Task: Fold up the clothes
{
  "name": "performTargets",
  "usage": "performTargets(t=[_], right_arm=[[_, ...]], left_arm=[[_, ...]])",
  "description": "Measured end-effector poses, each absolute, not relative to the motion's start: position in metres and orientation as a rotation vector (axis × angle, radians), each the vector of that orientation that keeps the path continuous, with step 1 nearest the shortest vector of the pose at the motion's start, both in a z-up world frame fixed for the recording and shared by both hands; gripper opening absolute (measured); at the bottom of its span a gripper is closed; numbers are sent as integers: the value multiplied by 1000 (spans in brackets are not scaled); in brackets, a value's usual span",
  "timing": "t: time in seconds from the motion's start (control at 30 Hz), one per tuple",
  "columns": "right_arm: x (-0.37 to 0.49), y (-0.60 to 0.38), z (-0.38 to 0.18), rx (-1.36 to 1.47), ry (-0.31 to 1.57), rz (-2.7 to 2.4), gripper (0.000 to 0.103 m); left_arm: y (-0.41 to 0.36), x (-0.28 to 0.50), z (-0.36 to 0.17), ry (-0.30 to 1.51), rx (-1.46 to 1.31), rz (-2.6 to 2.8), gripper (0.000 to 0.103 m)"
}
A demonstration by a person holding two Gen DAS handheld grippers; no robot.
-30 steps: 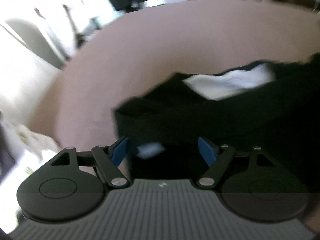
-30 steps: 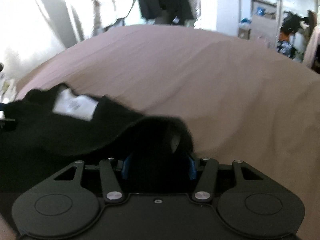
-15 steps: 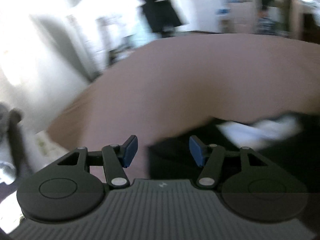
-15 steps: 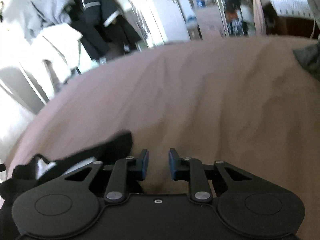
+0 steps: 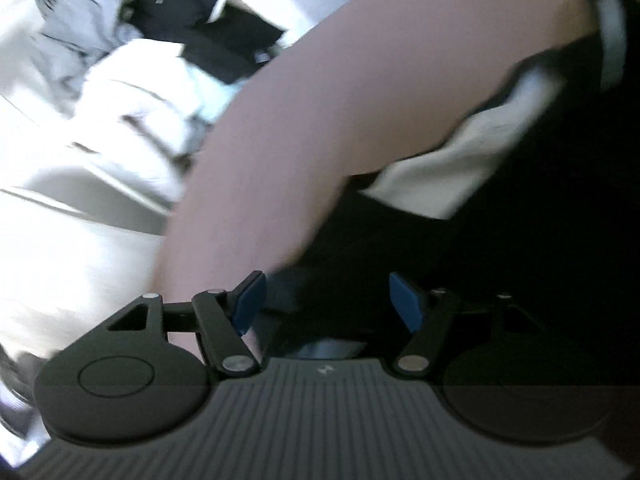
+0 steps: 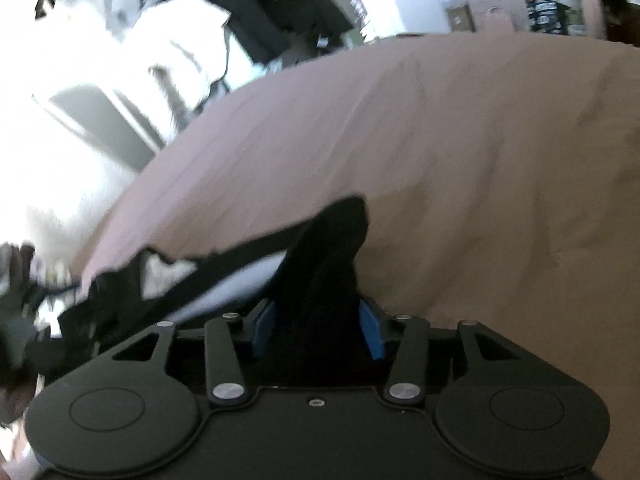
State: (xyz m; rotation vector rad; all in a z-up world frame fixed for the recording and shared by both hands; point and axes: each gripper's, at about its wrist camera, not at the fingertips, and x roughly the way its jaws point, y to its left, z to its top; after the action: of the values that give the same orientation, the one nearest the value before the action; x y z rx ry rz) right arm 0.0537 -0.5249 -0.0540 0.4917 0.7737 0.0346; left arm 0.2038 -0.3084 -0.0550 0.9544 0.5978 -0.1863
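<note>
Black garment [image 6: 320, 280] stretched lengthwise between both hands: bunched corner filling the opening right gripper [image 6: 318, 320], opposite edge lying loose between the spread left gripper [image 5: 324, 300].

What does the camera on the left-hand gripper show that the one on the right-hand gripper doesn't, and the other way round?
Only the left view shows the left gripper, its jaws apart with the edge of the black garment between them, and the garment's large white patch close up.

Only the right view shows the right gripper, its jaws opening with a bunched corner of the garment between them, and a wide stretch of wrinkled sheet.

Both show the pinkish bed sheet and hanging clothes behind the bed.
</note>
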Motion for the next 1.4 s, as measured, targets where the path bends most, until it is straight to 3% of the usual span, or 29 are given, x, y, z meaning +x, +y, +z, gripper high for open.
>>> performTargets(t=[0.03, 0.1, 0.23, 0.3, 0.33, 0.37, 0.5, 0.57, 0.6, 0.63, 0.73, 0.87, 0.9, 0.97, 1.03, 1.07, 1.1, 1.4], right_arm=[[56, -521, -56, 472, 778, 34, 55], [60, -516, -59, 438, 780, 34, 55], [62, -511, -65, 368, 744, 44, 55], [63, -506, -66, 293, 724, 24, 40], [63, -504, -64, 253, 709, 8, 17], [62, -502, -62, 214, 693, -9, 9], [59, -505, -41, 190, 570, -60, 6], [58, -506, -35, 193, 557, -53, 6], [58, -507, -35, 194, 565, -60, 6], [60, -509, -36, 200, 582, -69, 6], [58, -517, -39, 243, 618, -72, 6], [53, -523, -34, 307, 592, -49, 6], [50, -526, -33, 331, 583, -40, 6], [46, -531, -33, 379, 564, -23, 7], [45, -534, -36, 410, 569, -15, 7], [46, -534, -38, 415, 577, -16, 7], [48, -534, -40, 418, 585, -18, 7], [46, -537, -39, 484, 529, 22, 7]], left_arm=[[-313, 216, -58, 579, 987, -129, 46], [-319, 239, -58, 557, 1005, -51, 38], [-307, 254, -19, 575, 749, -59, 38], [-294, 243, 0, 616, 582, -180, 42], [-291, 236, 3, 638, 539, -240, 43], [-291, 229, 4, 661, 515, -297, 43], [-306, 196, -12, 691, 596, -479, 44], [-314, 175, -20, 663, 676, -566, 52], [-319, 167, -26, 649, 733, -590, 65], [-324, 160, -33, 635, 800, -601, 71], [-338, 149, -53, 592, 951, -604, 72], [-337, 168, -44, 673, 854, -555, 74], [-338, 172, -44, 673, 852, -525, 70], [-342, 179, -50, 661, 889, -448, 52], [-345, 187, -65, 669, 945, -396, 20], [-346, 189, -72, 678, 949, -406, 14], [-347, 190, -77, 676, 950, -435, 0], [-359, 220, -71, 478, 1048, -228, 0]])
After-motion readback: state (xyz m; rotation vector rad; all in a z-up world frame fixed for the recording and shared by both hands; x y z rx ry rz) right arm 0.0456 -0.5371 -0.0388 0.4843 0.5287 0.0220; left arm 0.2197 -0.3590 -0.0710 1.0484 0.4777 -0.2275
